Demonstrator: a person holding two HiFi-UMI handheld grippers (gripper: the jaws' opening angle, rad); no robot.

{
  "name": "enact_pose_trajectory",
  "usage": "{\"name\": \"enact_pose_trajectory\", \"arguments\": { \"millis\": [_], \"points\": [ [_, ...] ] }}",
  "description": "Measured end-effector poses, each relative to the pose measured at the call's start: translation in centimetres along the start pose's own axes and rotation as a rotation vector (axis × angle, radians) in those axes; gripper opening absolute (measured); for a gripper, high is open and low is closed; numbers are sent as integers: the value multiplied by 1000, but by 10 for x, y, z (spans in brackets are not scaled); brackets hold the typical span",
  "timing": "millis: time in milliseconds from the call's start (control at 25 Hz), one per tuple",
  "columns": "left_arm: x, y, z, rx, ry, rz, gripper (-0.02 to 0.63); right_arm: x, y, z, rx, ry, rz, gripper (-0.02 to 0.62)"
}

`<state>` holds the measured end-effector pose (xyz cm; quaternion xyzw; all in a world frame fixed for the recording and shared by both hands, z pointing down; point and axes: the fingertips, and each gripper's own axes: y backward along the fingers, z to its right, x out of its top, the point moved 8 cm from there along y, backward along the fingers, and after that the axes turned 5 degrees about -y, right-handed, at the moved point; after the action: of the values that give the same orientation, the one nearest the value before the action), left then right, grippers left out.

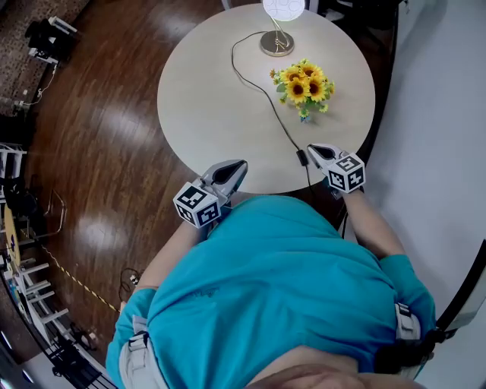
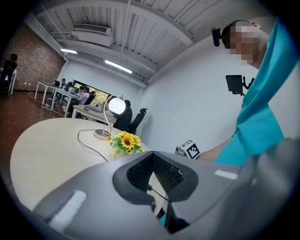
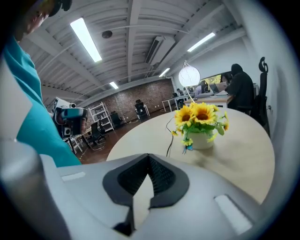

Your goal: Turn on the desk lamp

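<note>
The desk lamp stands at the far side of the round beige table point(image 1: 205, 99), its brass base point(image 1: 276, 43) under a round white head point(image 1: 283, 7). In the left gripper view the lamp head point(image 2: 116, 106) looks bright white, as it does in the right gripper view point(image 3: 189, 75). Its black cord point(image 1: 262, 95) runs to the near edge, with a small black block point(image 1: 302, 157) on it. My right gripper point(image 1: 314, 150) is shut and empty just right of that block. My left gripper point(image 1: 238, 167), also shut and empty, hovers at the near edge.
A pot of sunflowers point(image 1: 304, 87) sits right of the cord, between lamp and grippers. Dark wooden floor point(image 1: 99, 137) lies to the left, a white wall point(image 1: 440, 114) to the right. Desks with seated people point(image 2: 70, 96) fill the background.
</note>
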<state>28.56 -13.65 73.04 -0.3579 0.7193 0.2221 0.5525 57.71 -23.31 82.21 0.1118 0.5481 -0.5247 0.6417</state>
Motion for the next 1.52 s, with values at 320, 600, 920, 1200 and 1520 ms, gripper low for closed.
{"name": "enact_pose_trajectory", "arguments": {
  "millis": [320,600,920,1200,1520],
  "points": [
    [19,-50,42,-106,-34,20,18,38,86,-5,-40,37,117,2],
    [49,-60,33,-339,-32,10,18,32,144,-41,-270,-53,191,2],
    [57,-31,-39,-671,-10,-102,18,6,106,-151,-505,-216,367,2],
    [40,-20,-14,-930,15,-204,18,-46,117,-267,-722,-305,450,2],
    [56,34,92,-1184,4,-306,18,-95,168,-428,-945,-423,581,2]
  ]
}}
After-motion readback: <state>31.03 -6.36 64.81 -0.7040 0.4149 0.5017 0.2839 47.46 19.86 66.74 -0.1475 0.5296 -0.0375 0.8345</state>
